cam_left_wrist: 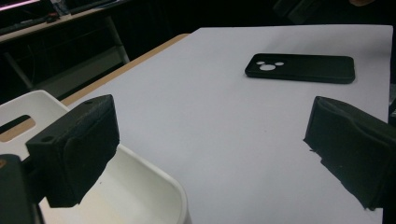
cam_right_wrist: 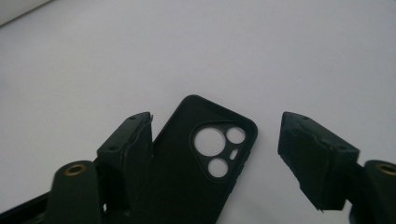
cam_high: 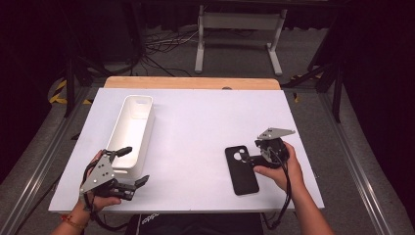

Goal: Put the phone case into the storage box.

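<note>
A black phone case lies flat on the white table, camera cut-outs at its far end. My right gripper sits low at that end, open. In the right gripper view the case lies between the jaws of the right gripper: the left jaw overlaps its edge and the right jaw stands apart from it. My left gripper is open beside the near end of a white bin, nothing between its fingers. In the left gripper view, the left gripper faces the case across the table.
The long white bin stands lengthwise on the table's left side. A wooden strip runs along the table's far edge. Beyond it are a white stand and cables on the floor.
</note>
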`<state>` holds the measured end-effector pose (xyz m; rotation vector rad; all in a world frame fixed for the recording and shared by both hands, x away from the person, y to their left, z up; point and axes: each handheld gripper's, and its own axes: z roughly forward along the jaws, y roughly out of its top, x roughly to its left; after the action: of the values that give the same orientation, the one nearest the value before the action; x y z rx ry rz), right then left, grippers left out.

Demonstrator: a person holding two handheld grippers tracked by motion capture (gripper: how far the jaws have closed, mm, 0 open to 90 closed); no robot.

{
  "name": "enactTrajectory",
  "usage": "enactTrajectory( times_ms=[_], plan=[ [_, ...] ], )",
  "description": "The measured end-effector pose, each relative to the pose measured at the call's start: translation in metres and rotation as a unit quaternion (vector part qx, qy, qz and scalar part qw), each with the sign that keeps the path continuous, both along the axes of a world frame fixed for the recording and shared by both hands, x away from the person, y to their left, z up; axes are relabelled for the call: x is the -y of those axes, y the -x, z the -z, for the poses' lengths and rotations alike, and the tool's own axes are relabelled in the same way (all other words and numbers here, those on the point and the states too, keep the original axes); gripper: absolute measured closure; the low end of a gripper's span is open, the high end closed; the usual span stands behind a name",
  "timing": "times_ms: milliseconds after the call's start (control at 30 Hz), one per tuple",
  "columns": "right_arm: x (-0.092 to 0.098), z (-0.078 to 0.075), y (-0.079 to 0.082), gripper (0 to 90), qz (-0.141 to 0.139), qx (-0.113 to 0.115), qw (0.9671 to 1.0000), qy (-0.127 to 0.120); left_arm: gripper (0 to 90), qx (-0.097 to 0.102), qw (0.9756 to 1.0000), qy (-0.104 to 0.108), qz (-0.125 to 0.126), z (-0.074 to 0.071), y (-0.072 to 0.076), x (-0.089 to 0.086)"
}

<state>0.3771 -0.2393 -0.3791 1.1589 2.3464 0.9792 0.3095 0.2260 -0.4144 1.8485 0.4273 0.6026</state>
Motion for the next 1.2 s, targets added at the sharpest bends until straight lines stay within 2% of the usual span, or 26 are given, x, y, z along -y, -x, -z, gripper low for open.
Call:
enactTrajectory(
  times_ms=[133,200,267,333,400,567,600,667,800,867,1033,1100,1200],
  plan=[
    [-0.002,0.004,-0.022,32.8,0.023,-0.041,0.9987,0.018,3.8,0.001,1.0000,0.005,-0.004,-0.001,0.000,-0.001],
    [-0.004,0.009,-0.034,34.0,0.028,-0.067,0.9971,0.025,3.8,0.000,1.0000,0.005,-0.004,-0.001,0.000,-0.001],
    [-0.005,0.014,-0.044,35.8,0.032,-0.084,0.9954,0.033,3.8,0.003,1.0000,0.001,-0.003,-0.001,0.001,-0.001],
    [-0.005,0.016,-0.047,36.3,0.033,-0.090,0.9947,0.036,3.8,0.003,1.0000,0.001,-0.001,-0.001,0.002,-0.002],
    [-0.006,0.022,-0.058,42.0,0.044,-0.111,0.9918,0.046,3.8,-0.003,1.0000,0.004,-0.001,0.000,0.002,-0.002],
    [-0.005,0.028,-0.069,46.6,0.049,-0.141,0.9867,0.063,3.9,-0.002,1.0000,-0.001,0.004,0.000,0.003,-0.003],
    [-0.005,0.028,-0.069,46.6,0.049,-0.141,0.9867,0.063,4.0,-0.002,1.0000,-0.001,0.004,0.000,0.003,-0.003],
    [-0.006,0.030,-0.072,50.3,0.054,-0.151,0.9839,0.078,4.0,-0.001,1.0000,-0.002,0.006,0.000,0.003,-0.001],
    [-0.005,0.034,-0.075,54.3,0.052,-0.164,0.9810,0.090,4.0,-0.005,0.9999,-0.005,0.010,0.001,0.003,0.000],
    [-0.005,0.035,-0.076,55.7,0.050,-0.172,0.9804,0.082,4.0,-0.003,0.9999,-0.007,0.010,0.001,0.002,0.000],
    [-0.004,0.038,-0.078,58.6,0.055,-0.180,0.9785,0.083,4.1,-0.007,0.9998,-0.009,0.014,0.000,0.002,0.000],
    [-0.004,0.039,-0.079,59.9,0.054,-0.181,0.9782,0.086,4.1,-0.010,0.9998,-0.005,0.014,0.001,0.003,0.000],
    [-0.004,0.039,-0.080,60.5,0.056,-0.181,0.9773,0.096,4.2,-0.011,0.9998,-0.012,0.016,0.002,0.005,0.001]
  ],
)
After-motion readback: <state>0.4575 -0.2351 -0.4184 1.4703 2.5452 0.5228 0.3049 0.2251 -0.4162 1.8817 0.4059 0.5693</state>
